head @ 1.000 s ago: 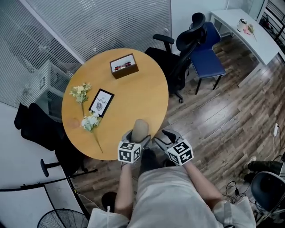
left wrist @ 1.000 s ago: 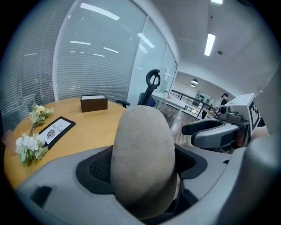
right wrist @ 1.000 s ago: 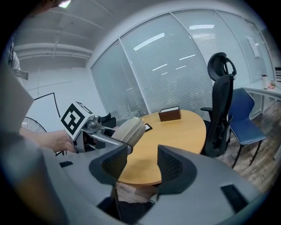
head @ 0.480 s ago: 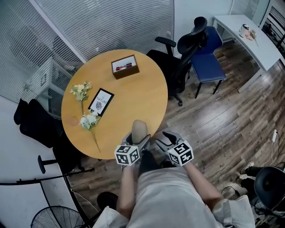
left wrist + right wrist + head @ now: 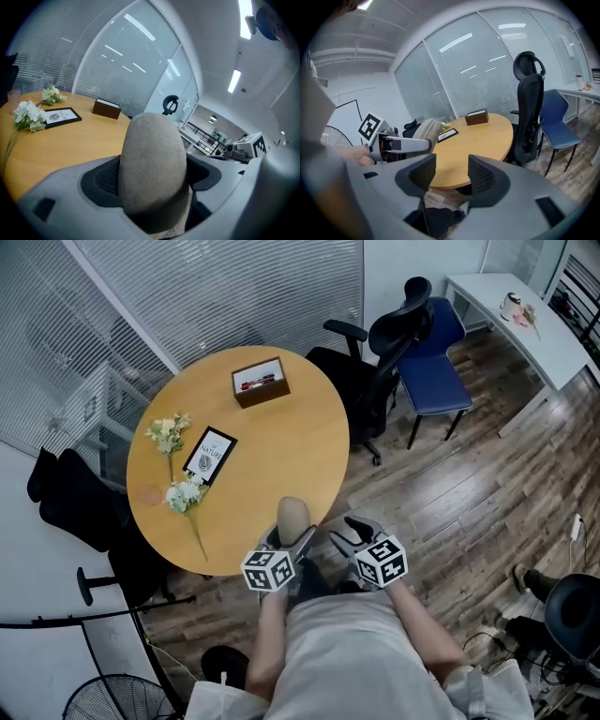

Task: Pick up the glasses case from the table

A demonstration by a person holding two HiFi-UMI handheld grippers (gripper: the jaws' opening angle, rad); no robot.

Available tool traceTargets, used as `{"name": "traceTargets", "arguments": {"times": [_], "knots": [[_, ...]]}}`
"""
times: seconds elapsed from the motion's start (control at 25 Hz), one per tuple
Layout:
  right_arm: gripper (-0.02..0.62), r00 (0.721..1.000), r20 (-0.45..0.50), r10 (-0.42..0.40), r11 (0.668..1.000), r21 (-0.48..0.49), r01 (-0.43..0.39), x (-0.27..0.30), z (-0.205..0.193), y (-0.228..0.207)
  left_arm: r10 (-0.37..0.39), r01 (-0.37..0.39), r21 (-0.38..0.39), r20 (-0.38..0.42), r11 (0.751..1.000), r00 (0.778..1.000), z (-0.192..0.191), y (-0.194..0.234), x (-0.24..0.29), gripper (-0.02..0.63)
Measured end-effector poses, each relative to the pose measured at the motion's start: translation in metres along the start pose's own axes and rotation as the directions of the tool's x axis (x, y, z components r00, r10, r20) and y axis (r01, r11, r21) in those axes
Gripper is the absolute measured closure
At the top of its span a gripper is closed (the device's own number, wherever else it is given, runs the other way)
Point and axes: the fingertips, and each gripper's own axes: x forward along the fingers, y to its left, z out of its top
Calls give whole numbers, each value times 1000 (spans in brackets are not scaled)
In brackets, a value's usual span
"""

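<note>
The glasses case (image 5: 293, 517) is a rounded grey-beige pouch, and my left gripper (image 5: 292, 534) is shut on it over the near edge of the round wooden table (image 5: 281, 446). In the left gripper view the case (image 5: 152, 159) fills the space between both dark pads (image 5: 105, 176) and stands up past them. My right gripper (image 5: 349, 532) hangs just to the right, off the table's edge and over the floor. Its jaws (image 5: 449, 174) are open with nothing between them. From there the case (image 5: 423, 131) and the left gripper (image 5: 401, 144) appear at the left.
On the table lie a wooden box (image 5: 261, 381) at the far side, a framed card (image 5: 210, 455) and two flower sprigs (image 5: 169, 432) at the left. A black office chair (image 5: 375, 352) and a blue chair (image 5: 436, 343) stand to the right, and a dark chair (image 5: 75, 512) to the left.
</note>
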Motion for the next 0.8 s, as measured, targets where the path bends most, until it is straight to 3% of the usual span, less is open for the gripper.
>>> {"name": "traceTargets", "arguments": {"times": [0.12, 0.24, 0.44, 0.6, 0.8], "knots": [[385, 1000, 3, 1, 1000, 3, -1, 0, 0, -2, 37, -35, -56, 43, 998, 998, 0, 1, -1, 229], [387, 1000, 2, 0, 1000, 11, 0, 1, 0, -7, 24, -20, -84, 51, 996, 998, -3, -5, 2, 230], [387, 1000, 0, 8, 1000, 16, -8, 2, 0, -4, 14, -11, -61, 35, 998, 999, -5, -7, -2, 230], [392, 1000, -6, 19, 1000, 20, -19, 4, -2, -4, 29, -29, 21, -3, 999, 1000, -11, -11, -1, 229], [414, 1000, -5, 27, 999, 23, -27, 6, 0, -3, 23, -22, 48, -12, 999, 1000, -9, -15, 0, 229]]}}
